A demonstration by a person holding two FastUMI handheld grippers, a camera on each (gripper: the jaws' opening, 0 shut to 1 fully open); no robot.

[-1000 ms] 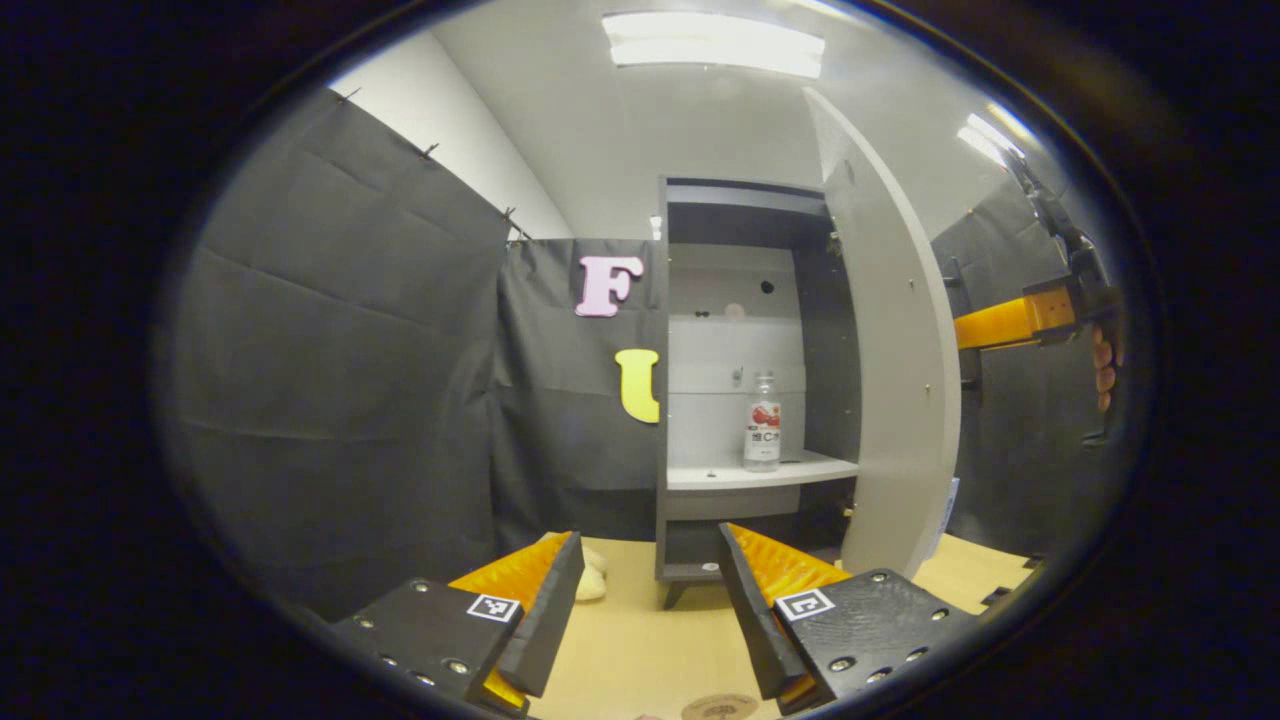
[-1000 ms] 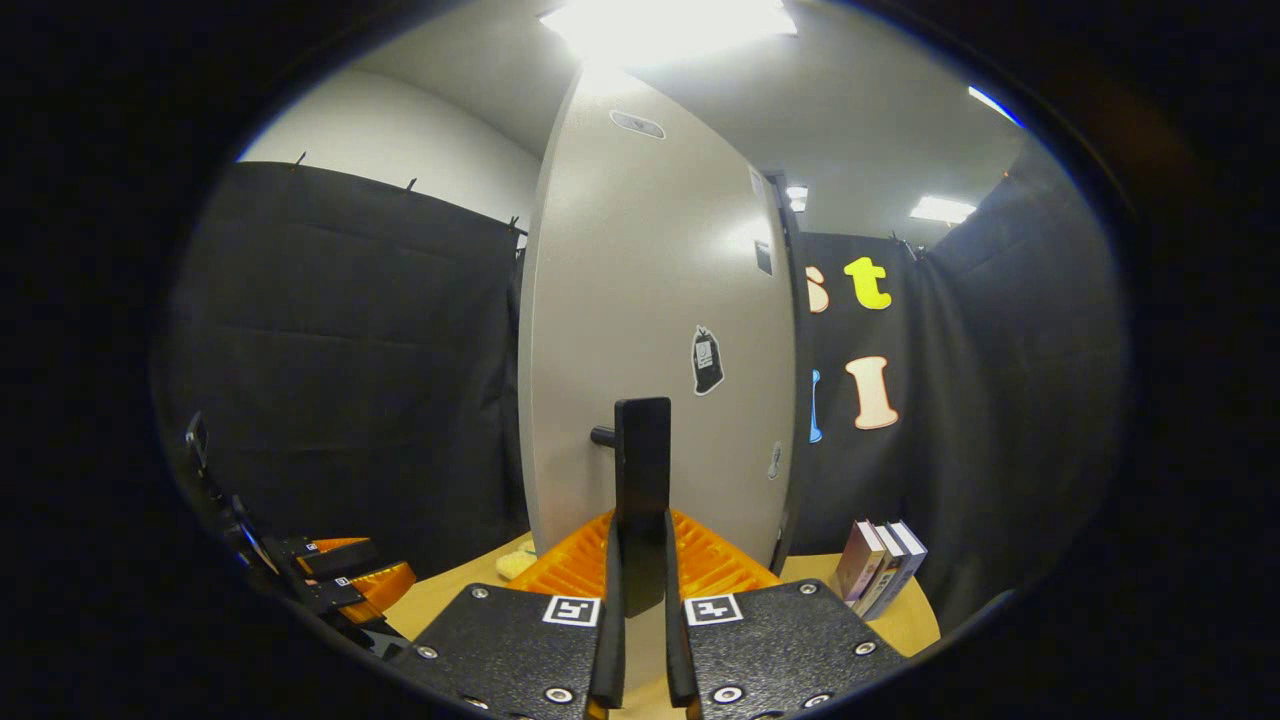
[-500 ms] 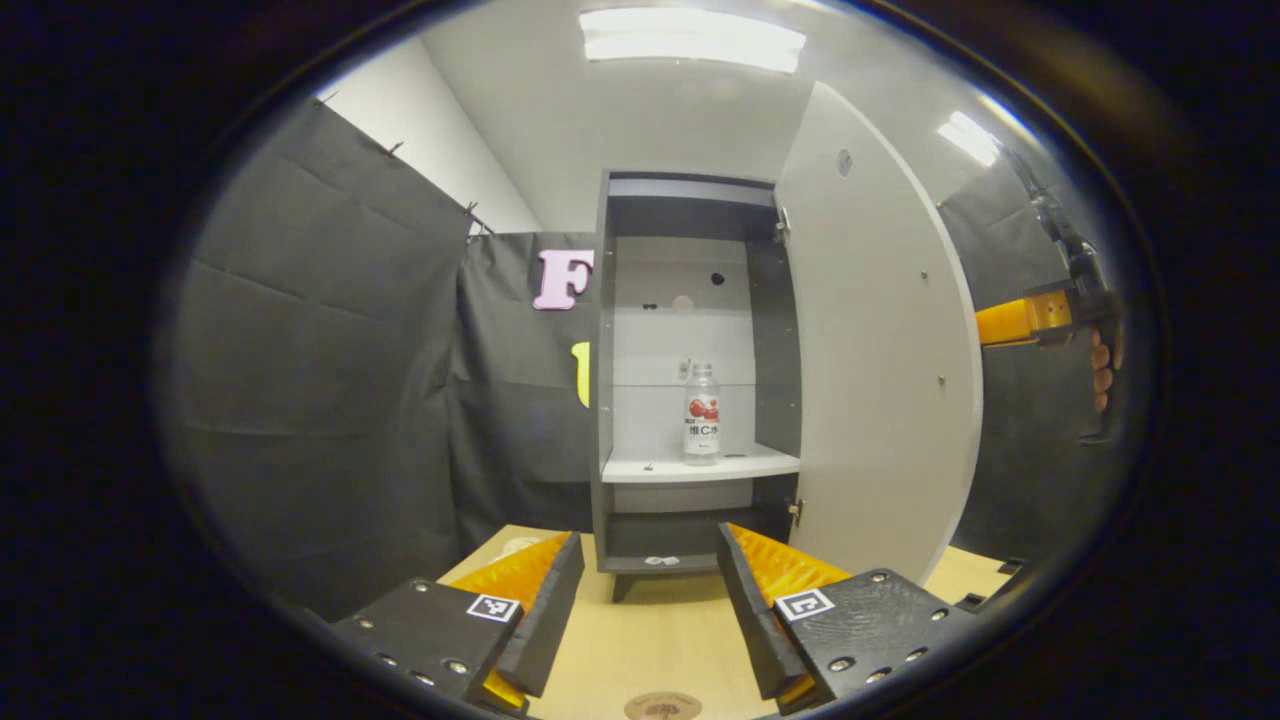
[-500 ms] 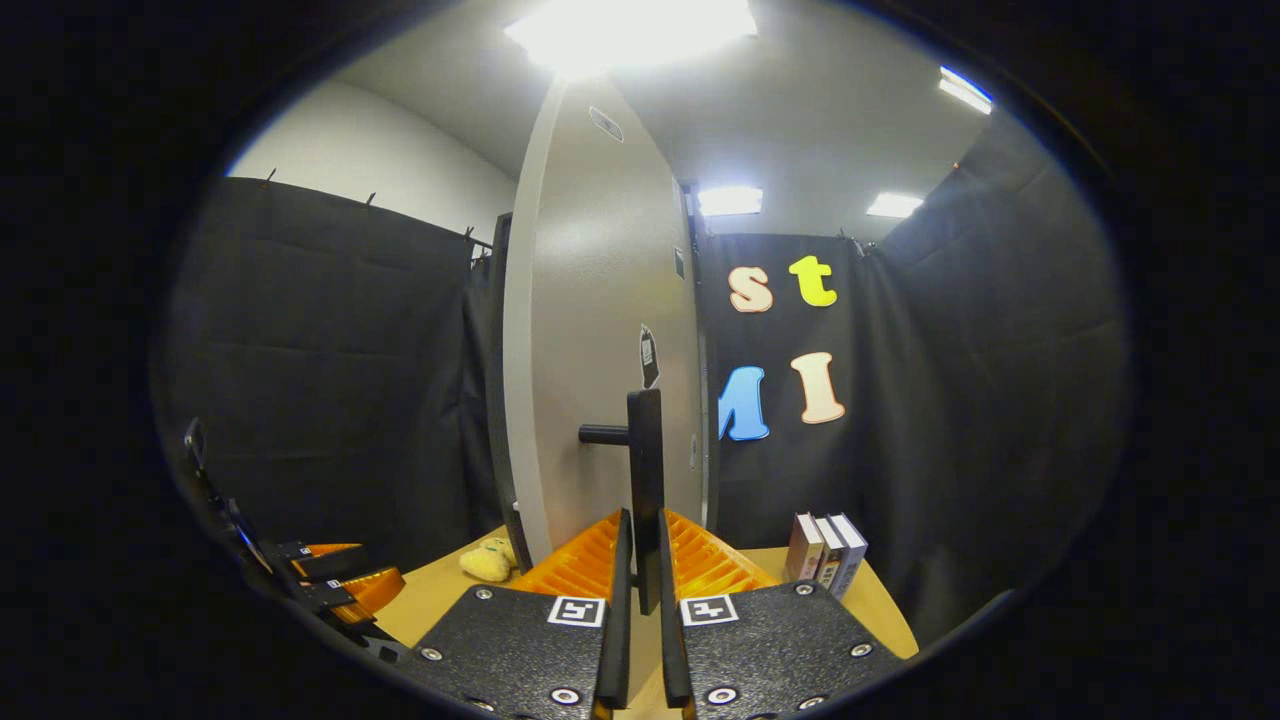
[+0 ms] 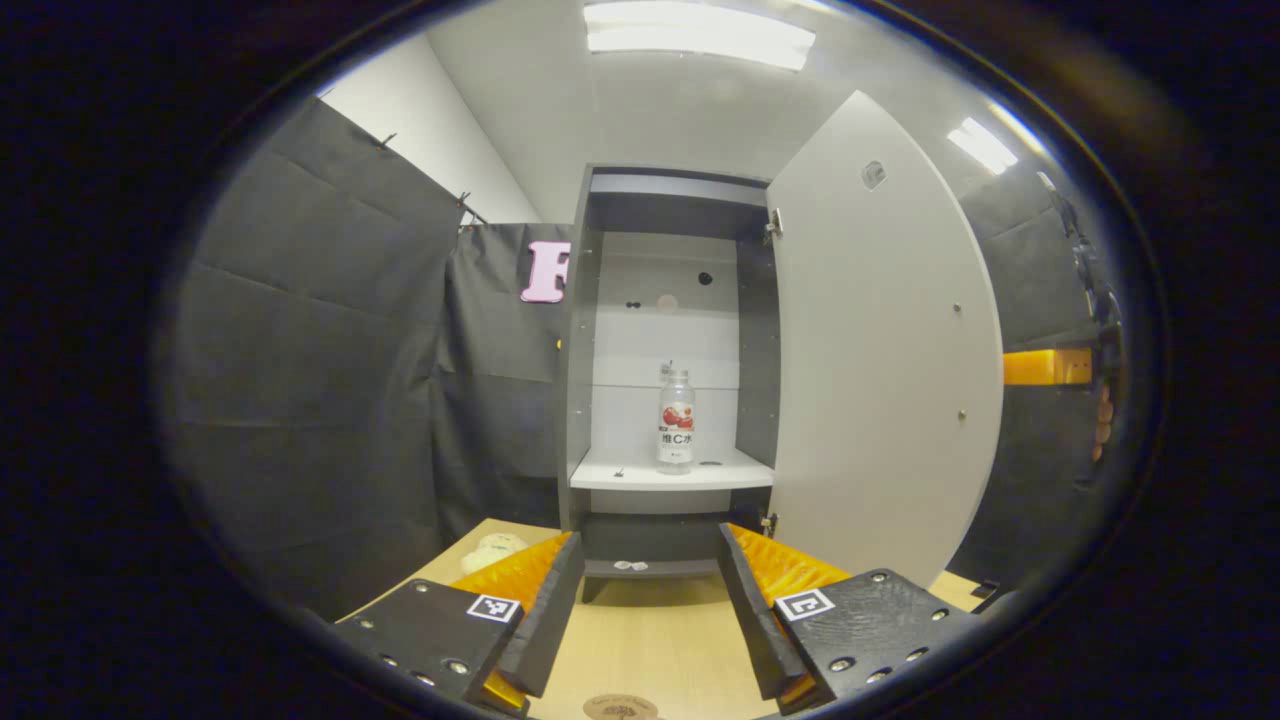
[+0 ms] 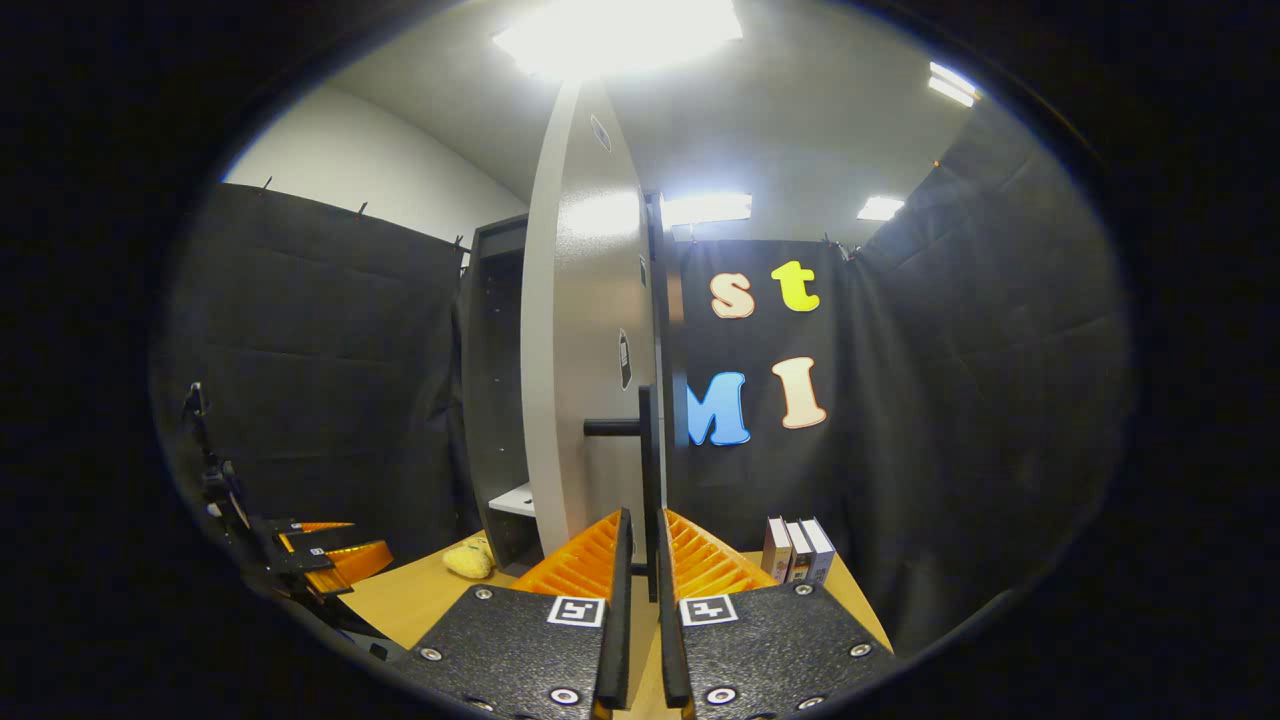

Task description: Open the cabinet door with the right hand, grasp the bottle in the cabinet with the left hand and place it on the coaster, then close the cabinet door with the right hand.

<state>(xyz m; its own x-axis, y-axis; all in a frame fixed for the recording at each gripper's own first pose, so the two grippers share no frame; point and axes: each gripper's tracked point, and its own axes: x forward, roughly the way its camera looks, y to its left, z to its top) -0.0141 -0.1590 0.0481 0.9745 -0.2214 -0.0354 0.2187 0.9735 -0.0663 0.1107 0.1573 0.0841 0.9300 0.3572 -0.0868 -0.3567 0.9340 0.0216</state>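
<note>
We have the right gripper [image 6: 640, 590] clamped on the door handle [image 6: 648, 470], the door [image 5: 880, 350] wide. We free the handle gently, then send the left gripper [image 5: 645, 600], fingers spread, straight to the bottle [image 5: 676, 418] on the cabinet shelf [image 5: 670, 472].

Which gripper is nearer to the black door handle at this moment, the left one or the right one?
Right. The right gripper is shut on the door handle. The left gripper is open, low over the table in front of the cabinet, apart from the handle.
</note>
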